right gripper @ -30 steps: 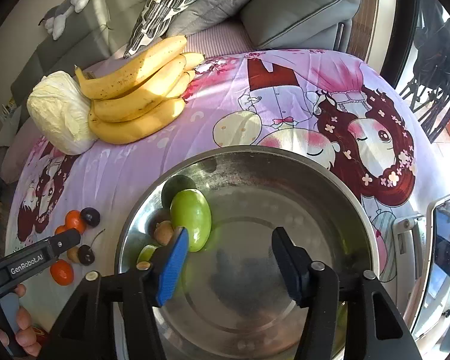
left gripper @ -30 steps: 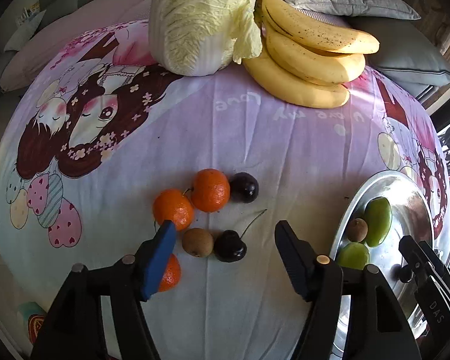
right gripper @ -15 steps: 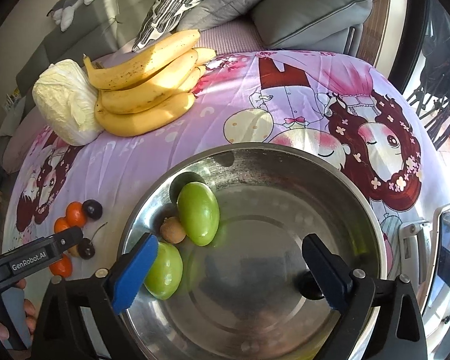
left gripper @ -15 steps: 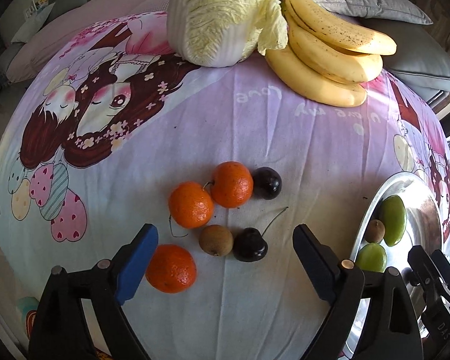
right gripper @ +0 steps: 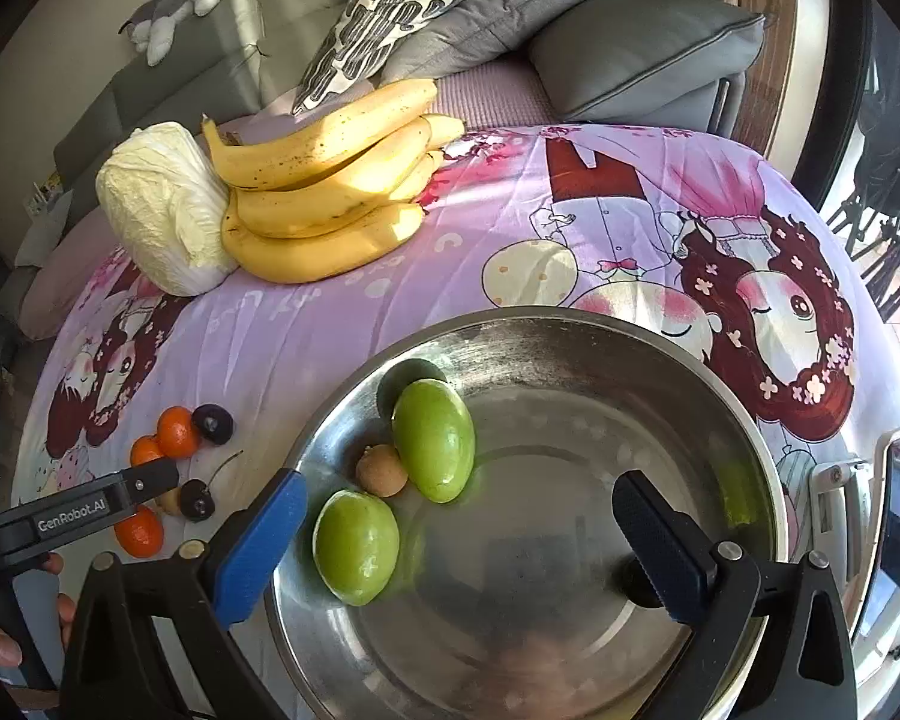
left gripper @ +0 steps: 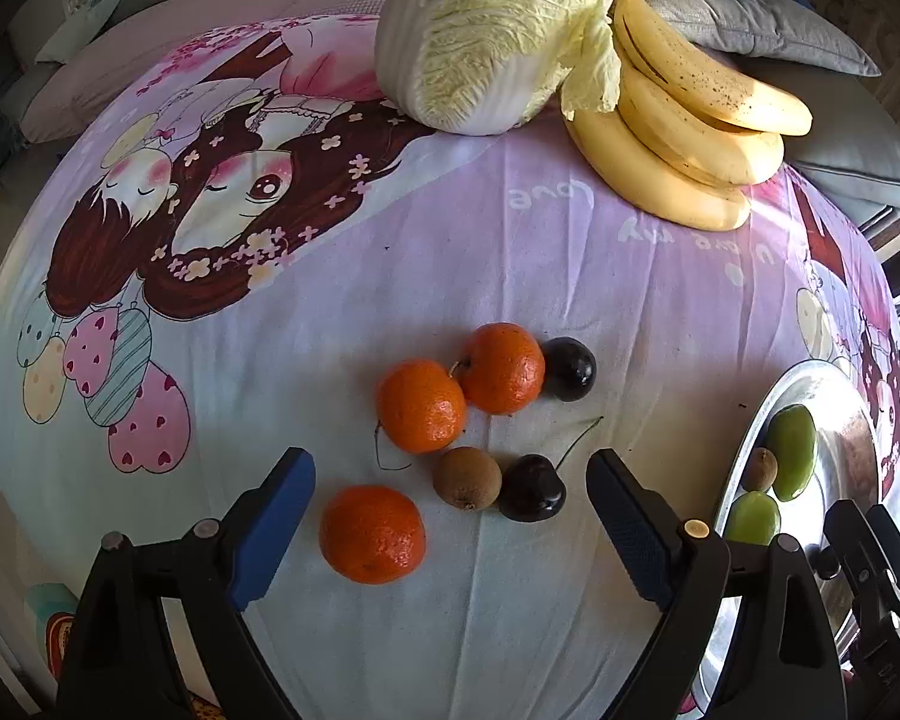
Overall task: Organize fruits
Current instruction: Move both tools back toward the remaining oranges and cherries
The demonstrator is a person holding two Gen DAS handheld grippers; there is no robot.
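Observation:
Three oranges lie on the cartoon-print cloth: one nearest me [left gripper: 372, 533], two farther [left gripper: 421, 405] [left gripper: 501, 368]. A brown kiwi [left gripper: 467, 477] and two dark cherries [left gripper: 533, 488] [left gripper: 567, 368] lie among them. My left gripper [left gripper: 450, 516] is open and empty, its jaws either side of the near orange, kiwi and cherry. A steel bowl [right gripper: 570, 336] holds two green fruits [right gripper: 433, 439] [right gripper: 356, 547] and a small brown fruit [right gripper: 380, 470]. My right gripper [right gripper: 459, 540] is open and empty over the bowl. The bowl also shows in the left wrist view [left gripper: 810, 378].
A bunch of bananas [left gripper: 684, 138] and a pale cabbage [left gripper: 486, 30] lie at the far side of the cloth. Grey and patterned cushions [right gripper: 630, 48] sit behind on a sofa. The left gripper [right gripper: 90, 504] shows at the right wrist view's left edge.
Both grippers opened wider and pulled back. The left gripper shifted left, so the near orange now lies between its jaws. The lower green fruit in the bowl is now in full view.

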